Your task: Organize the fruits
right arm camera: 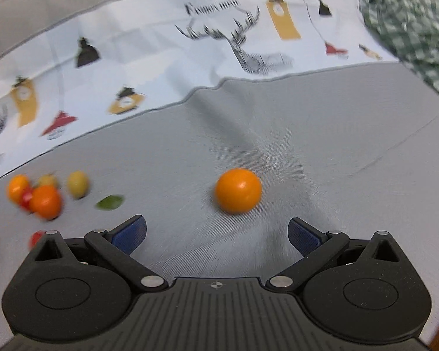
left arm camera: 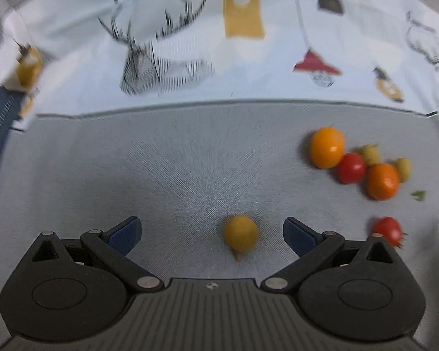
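In the left wrist view my left gripper (left arm camera: 212, 231) is open and empty, with a small yellow fruit (left arm camera: 240, 233) lying on the grey cloth between its blue pads, nearer the right one. A cluster of orange, red and yellow-green fruits (left arm camera: 357, 163) lies at the right, and a red tomato (left arm camera: 388, 230) sits near the right finger. In the right wrist view my right gripper (right arm camera: 216, 234) is open and empty, with a lone orange fruit (right arm camera: 238, 190) just ahead of it. The same cluster (right arm camera: 44, 196) lies at the left.
A grey cloth (left arm camera: 161, 175) covers the table, with a white printed cloth (left arm camera: 190, 44) beyond it. A green leaf (right arm camera: 109, 202) lies near the cluster. A green checked cloth (right arm camera: 409, 23) is at the far right.
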